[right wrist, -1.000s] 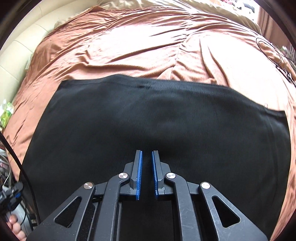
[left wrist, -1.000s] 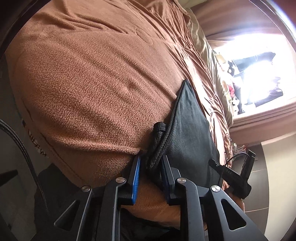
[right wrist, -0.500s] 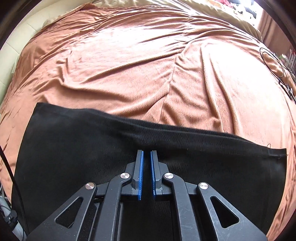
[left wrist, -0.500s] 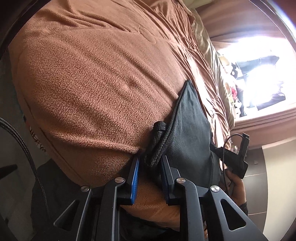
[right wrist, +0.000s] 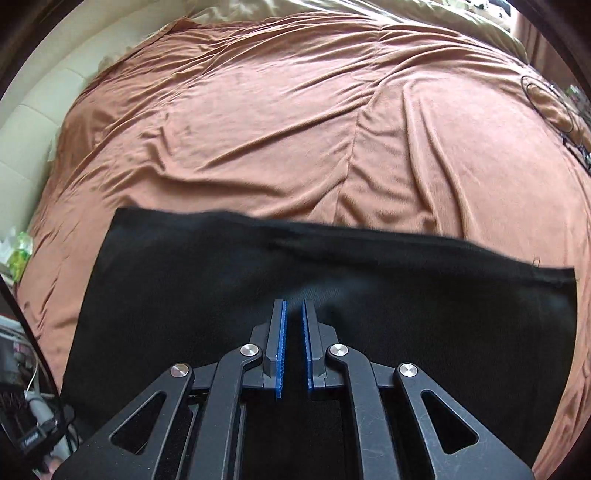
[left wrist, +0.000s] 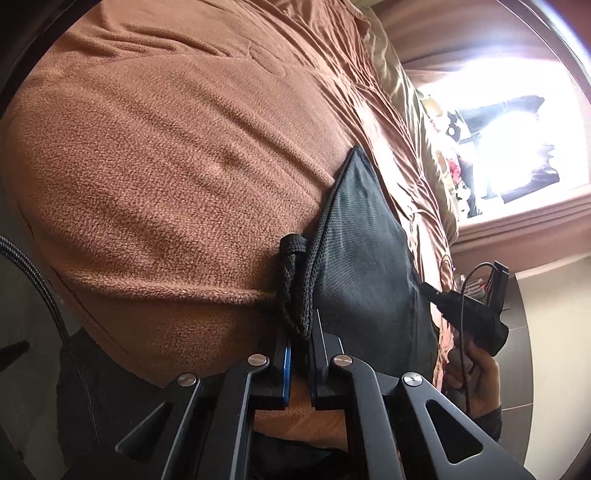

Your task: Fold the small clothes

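Black garment (right wrist: 332,332) spread flat on brown blanket (right wrist: 295,129), long axis left-right. Left gripper (left wrist: 300,334) just closed, pinching its corner; right gripper (right wrist: 293,306) pressed together.

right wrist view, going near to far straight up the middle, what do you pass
right gripper shut on the black garment → garment's far edge → brown blanket → beige bedding at the far end
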Motion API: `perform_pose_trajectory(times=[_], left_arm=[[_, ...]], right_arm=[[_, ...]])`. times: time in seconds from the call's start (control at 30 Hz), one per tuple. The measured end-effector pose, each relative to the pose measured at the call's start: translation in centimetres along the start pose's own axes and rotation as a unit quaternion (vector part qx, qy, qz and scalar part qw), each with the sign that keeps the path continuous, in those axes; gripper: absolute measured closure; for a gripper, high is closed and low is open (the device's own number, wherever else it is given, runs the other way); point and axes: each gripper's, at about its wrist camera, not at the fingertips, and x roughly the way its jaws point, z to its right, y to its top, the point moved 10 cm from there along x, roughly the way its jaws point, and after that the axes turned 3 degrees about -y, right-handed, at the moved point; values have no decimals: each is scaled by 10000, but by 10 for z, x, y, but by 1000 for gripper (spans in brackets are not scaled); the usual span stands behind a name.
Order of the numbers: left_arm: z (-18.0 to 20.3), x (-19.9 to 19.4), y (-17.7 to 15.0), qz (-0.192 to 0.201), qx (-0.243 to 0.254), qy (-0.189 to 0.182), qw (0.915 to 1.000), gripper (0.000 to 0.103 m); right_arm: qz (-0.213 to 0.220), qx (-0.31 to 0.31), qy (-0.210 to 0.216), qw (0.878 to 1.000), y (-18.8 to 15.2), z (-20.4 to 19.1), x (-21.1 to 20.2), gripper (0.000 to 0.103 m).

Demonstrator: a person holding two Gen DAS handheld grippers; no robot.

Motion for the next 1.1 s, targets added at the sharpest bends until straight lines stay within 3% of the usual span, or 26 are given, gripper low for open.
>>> perform_pose_trajectory(times=[0.33,0.57,1.1], left_arm=[[40,-5,10,38,309,-492,9983,98],[86,-10,24,141,693,-761,9946,98],[200,3,28,14,1679,-1151,9791,98]], right_arm=[[-152,-168,355,9991,-63,-6,-14,98],[-4,-268,460,9986,-100,-9,-30,98],[140,-149,1001,9948,-163,-15,-56,98]])
